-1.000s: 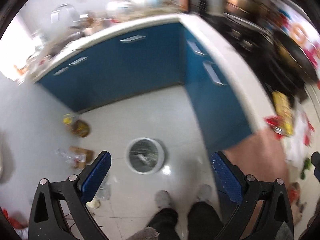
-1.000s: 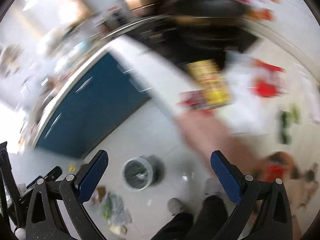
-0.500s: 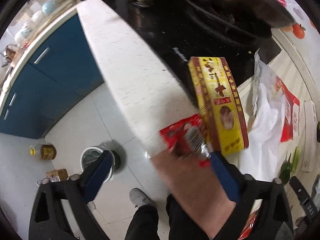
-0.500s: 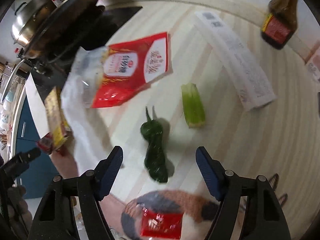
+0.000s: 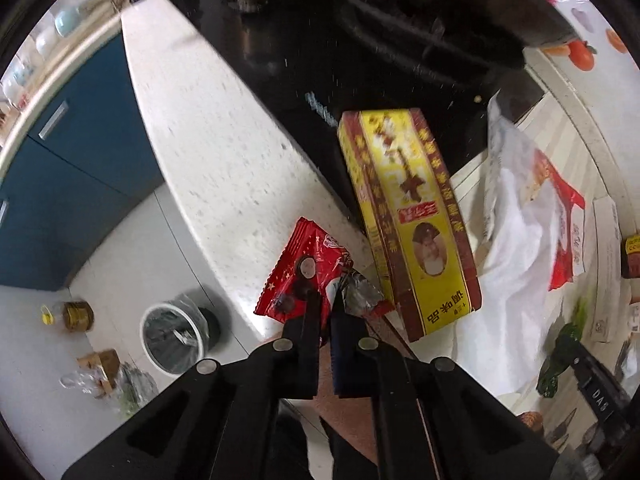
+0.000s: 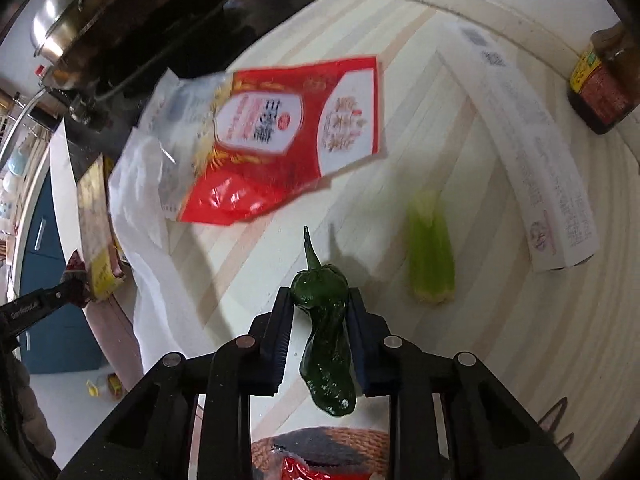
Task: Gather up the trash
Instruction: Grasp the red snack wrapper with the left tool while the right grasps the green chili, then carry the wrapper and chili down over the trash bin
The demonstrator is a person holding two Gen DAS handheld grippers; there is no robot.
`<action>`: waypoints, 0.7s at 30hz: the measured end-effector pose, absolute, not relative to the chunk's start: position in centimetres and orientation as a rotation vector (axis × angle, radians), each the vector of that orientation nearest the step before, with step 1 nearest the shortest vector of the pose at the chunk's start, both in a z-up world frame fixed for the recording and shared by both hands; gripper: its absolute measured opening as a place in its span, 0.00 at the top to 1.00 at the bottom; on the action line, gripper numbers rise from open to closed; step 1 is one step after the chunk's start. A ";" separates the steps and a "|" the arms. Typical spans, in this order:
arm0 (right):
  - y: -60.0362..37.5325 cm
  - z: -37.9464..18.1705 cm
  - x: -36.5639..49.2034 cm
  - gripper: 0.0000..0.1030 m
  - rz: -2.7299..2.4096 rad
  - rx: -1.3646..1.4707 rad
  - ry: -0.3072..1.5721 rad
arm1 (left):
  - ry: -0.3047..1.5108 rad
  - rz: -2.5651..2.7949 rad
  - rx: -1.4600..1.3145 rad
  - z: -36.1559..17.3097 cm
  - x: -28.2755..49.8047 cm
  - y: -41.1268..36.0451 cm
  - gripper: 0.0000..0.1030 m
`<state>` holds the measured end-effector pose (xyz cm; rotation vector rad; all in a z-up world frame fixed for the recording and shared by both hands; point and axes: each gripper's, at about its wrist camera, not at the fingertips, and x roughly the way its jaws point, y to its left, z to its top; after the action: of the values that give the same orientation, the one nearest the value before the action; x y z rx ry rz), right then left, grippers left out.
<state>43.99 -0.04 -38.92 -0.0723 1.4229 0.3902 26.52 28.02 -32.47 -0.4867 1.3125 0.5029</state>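
Half a second ago both grippers stood wide open over the bench (image 5: 224, 168); now each has closed on a piece of trash, so the task has gone from reaching to holding, and I judge the carry to the bin comes next.

The white bin (image 5: 173, 334) sits on the floor below the bench edge, well apart from both grippers; the yellow box (image 5: 416, 216) lies just beside the left grasp, partly over the dark hob, and the red-and-white bag (image 6: 288, 140) lies on the pale bench beyond the right grasp.

The left gripper (image 5: 326, 300) points down at the bench edge with its fingers drawn almost together, pinching the red wrapper (image 5: 308, 268) at its near corner; the wrapper lies on the bench beside the box.

The right gripper (image 6: 320, 300) looks down along the bench, fingers narrowed on either side of the green pepper (image 6: 326, 332); they seem to touch its upper body, stem pointing away; the celery piece (image 6: 431, 256) lies near, untouched.
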 end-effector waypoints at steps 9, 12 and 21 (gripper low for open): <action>-0.9 -34.5 44.1 0.74 0.414 -0.005 1.346 | 1.196 0.534 -0.362 -26.7 25.6 26.1 0.99; 0.0 -32.6 44.0 0.74 0.435 0.016 1.308 | 1.156 0.531 -0.340 -25.0 25.9 26.0 0.99; 5.6 -27.1 42.0 0.74 0.563 0.006 1.208 | 1.055 0.574 -0.332 -21.0 22.1 28.2 0.99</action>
<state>42.03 5.61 -27.05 0.0059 1.2082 0.5632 22.13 28.17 -20.97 -0.3324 1.0551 0.5744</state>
